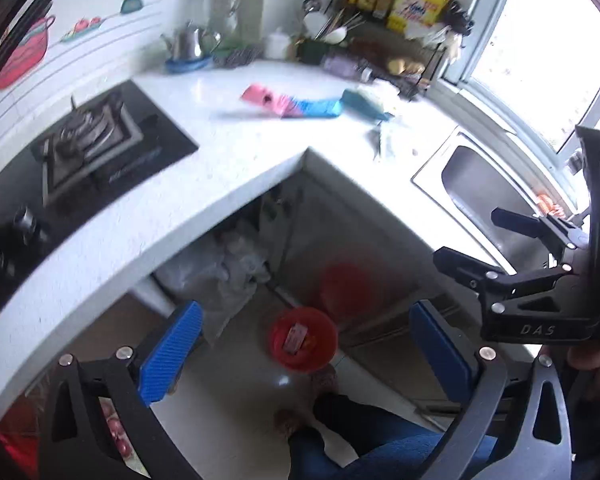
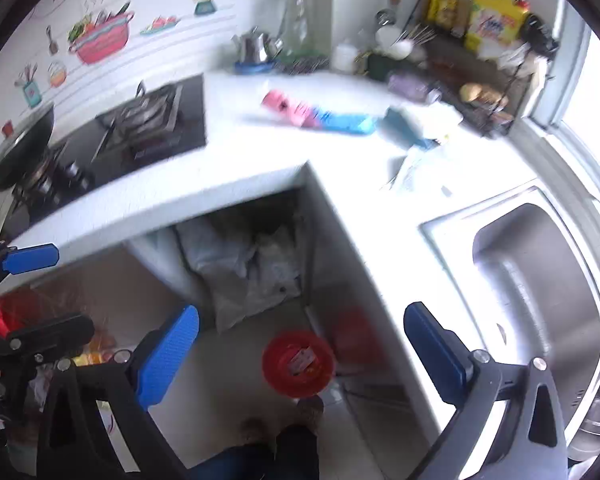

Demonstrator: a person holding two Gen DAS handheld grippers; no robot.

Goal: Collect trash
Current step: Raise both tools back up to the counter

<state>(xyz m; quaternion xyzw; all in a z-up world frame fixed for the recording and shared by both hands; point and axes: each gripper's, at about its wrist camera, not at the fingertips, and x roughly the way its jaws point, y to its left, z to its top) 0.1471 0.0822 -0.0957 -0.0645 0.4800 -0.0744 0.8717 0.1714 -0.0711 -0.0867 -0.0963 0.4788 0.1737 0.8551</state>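
**Both grippers spread wide above the red trash bin**

The left gripper (image 1: 306,354) hung over the kitchen floor with its blue pads (image 1: 171,354) far apart and nothing between them. The right gripper (image 2: 300,354) stood the same way, its jaws at full spread and empty; in the left wrist view it showed at the right edge as a black frame marked DAS, with a hand (image 1: 592,356) gripping it from below.

Down on the pale floor, framed between the fingers in both views, sat a small red bin (image 1: 303,338) close to the inner corner of the L-shaped white countertop (image 1: 236,184). Inside the bin lay a pinkish-red wrapper (image 1: 295,339) and another small scrap, too blurred to identify. The person's slippered feet and blue trouser legs (image 1: 380,440) stood just beside the bin.

Up on the countertop, a pink and blue cloth-like item (image 1: 292,102) lay near the back, with a teal sponge (image 1: 362,104) just to its right and a small crumpled scrap (image 1: 382,140) nearer the sink (image 2: 540,280). A black gas hob (image 1: 92,148) filled the left run of the counter, a steel kettle (image 1: 186,44) stood behind it, and a cluttered rack with a yellow bottle (image 1: 418,0) occupied the corner by the window. Pale plastic bags (image 1: 236,272) were stuffed into the open space under the counter.
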